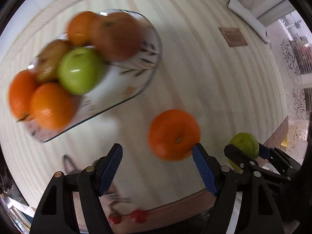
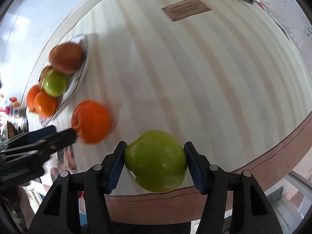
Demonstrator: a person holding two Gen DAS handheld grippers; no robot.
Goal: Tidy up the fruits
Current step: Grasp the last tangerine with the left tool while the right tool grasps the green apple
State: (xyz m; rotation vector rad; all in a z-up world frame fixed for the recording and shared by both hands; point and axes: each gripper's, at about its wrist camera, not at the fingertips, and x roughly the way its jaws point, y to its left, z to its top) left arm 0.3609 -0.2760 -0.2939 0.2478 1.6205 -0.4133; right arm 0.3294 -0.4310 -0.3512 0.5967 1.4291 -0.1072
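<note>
A glass plate (image 1: 148, 74) at upper left holds several fruits: oranges (image 1: 51, 106), a green apple (image 1: 80, 70), a reddish apple (image 1: 117, 36) and a brownish fruit. A loose orange (image 1: 173, 134) lies on the striped table, just ahead of my open left gripper (image 1: 158, 154), near its right fingertip. My right gripper (image 2: 155, 154) is shut on a green apple (image 2: 156, 160) near the table's front edge; it also shows in the left wrist view (image 1: 244, 146). In the right wrist view the plate (image 2: 80, 78) and loose orange (image 2: 90, 121) lie to the left, with my left gripper (image 2: 62, 132) beside the orange.
The table has a brown border along its near edge (image 2: 273, 152). A brown card (image 1: 233, 37) and a white object (image 1: 247, 17) lie at the far right. Small red things (image 1: 136, 215) show below the table edge.
</note>
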